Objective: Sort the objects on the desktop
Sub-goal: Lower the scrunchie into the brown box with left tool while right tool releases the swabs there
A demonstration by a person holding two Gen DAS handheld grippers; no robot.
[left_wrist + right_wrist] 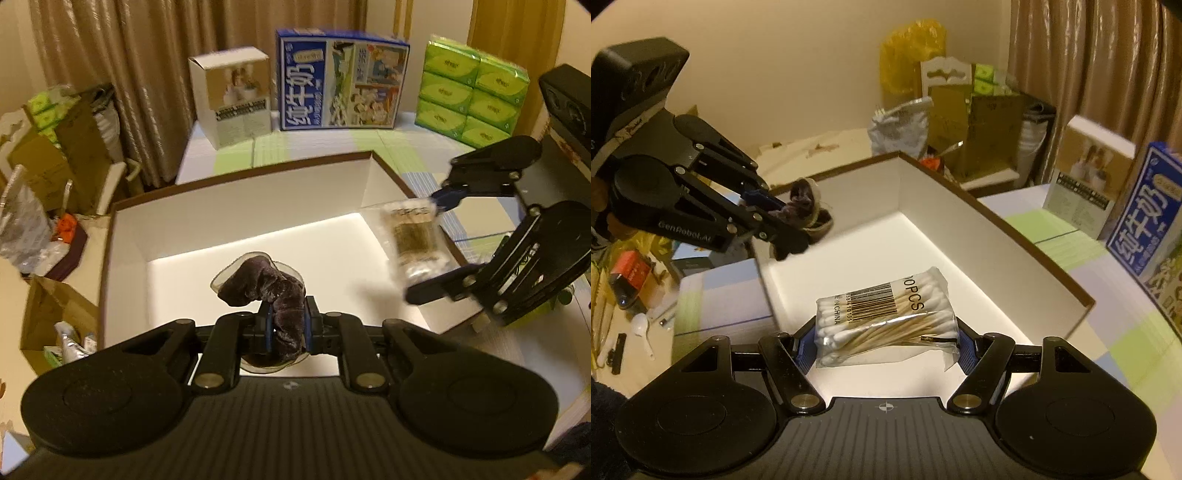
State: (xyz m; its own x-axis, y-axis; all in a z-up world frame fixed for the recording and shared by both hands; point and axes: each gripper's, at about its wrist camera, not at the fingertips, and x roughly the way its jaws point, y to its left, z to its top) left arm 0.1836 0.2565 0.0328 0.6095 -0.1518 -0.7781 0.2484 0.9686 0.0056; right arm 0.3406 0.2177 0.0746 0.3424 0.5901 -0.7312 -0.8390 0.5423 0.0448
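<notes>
L gripper (289, 325) pinches soft, light velvet scrunchie (264, 288) mid-loop; R gripper (886, 341) clamps crinkly, slippery cotton-swab pack (886, 317) by its ends over white box (997, 218).

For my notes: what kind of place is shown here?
Probably a room in a home, used partly for storage: drawn curtains, stacked tissue packs and a milk carton box on a table, cardboard boxes piled alongside.

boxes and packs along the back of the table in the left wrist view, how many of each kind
white carton: 1
blue milk carton: 1
green tissue packs: 6 showing, in one wrapped bundle
total: 8
</notes>
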